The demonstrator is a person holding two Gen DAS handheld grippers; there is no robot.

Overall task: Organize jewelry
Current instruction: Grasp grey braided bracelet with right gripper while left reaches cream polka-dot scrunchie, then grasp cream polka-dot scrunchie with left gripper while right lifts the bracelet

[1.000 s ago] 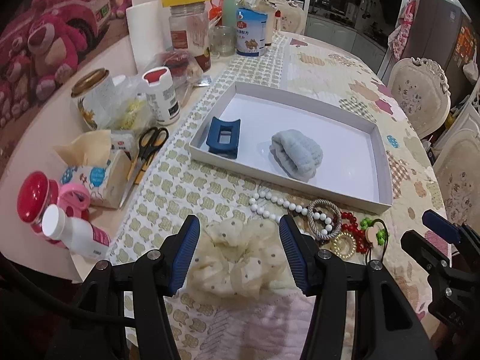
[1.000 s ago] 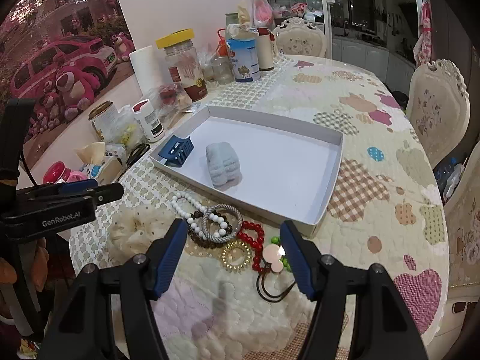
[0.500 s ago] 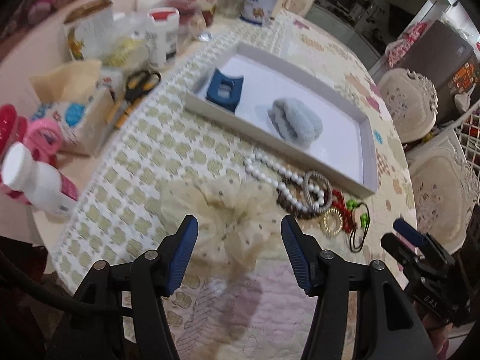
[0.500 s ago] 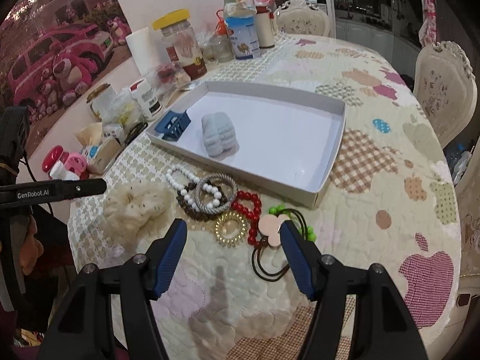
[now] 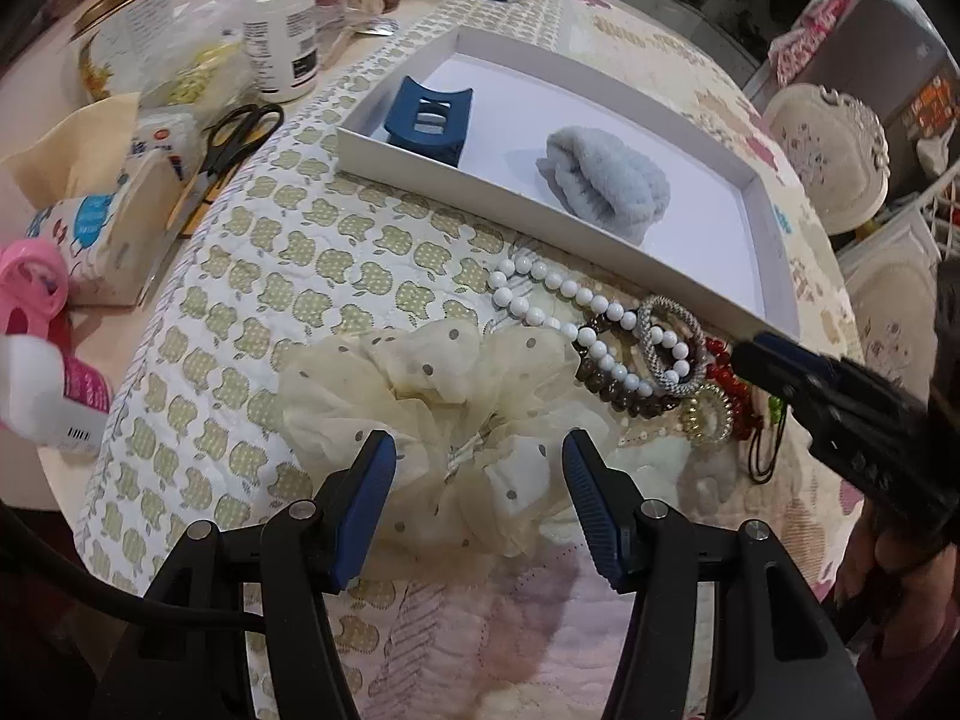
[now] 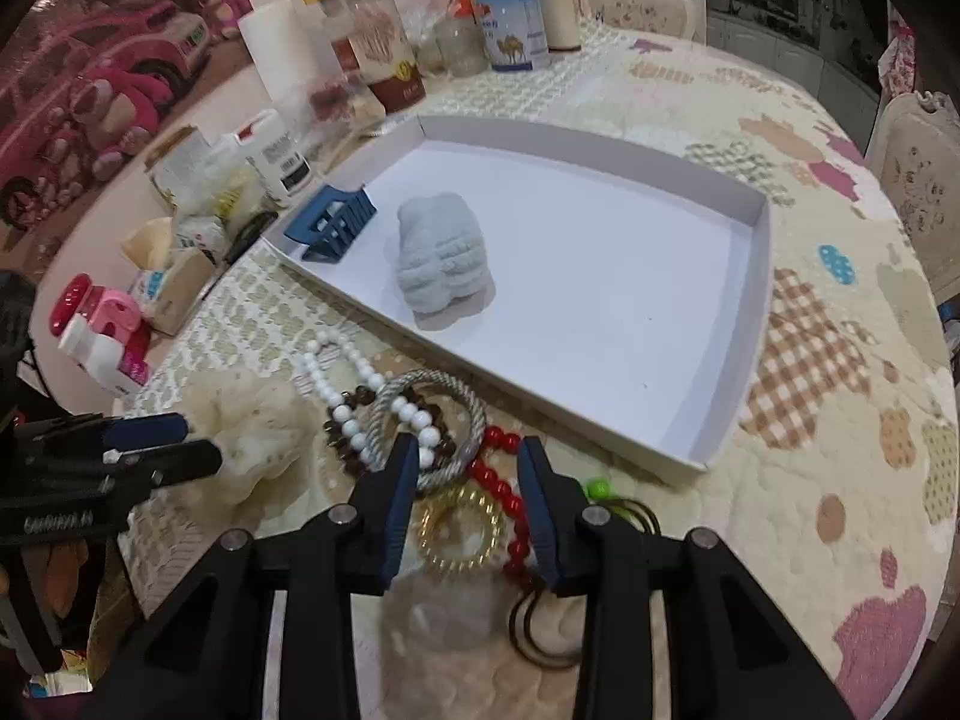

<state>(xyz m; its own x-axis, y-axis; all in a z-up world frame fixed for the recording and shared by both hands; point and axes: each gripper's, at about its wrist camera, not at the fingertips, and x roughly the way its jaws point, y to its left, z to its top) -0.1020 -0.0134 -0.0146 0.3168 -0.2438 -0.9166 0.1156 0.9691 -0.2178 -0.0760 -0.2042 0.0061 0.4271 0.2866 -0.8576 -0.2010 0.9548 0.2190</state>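
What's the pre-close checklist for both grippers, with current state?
1. Left gripper open, straddling cream scrunchie: ok.
2. Right gripper open over the jewelry pile: ok.
3. Right target single item: not ok; silver rope bracelet, red bead bracelet and gold coil tie all lie between the fingers.
4. White tray has free floor: ok.
5. Scrunchie clear of white bead necklace: cannot tell.

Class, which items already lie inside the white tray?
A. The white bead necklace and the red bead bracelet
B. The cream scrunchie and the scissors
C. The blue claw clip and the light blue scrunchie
C: the blue claw clip and light blue scrunchie sit inside the white tray.
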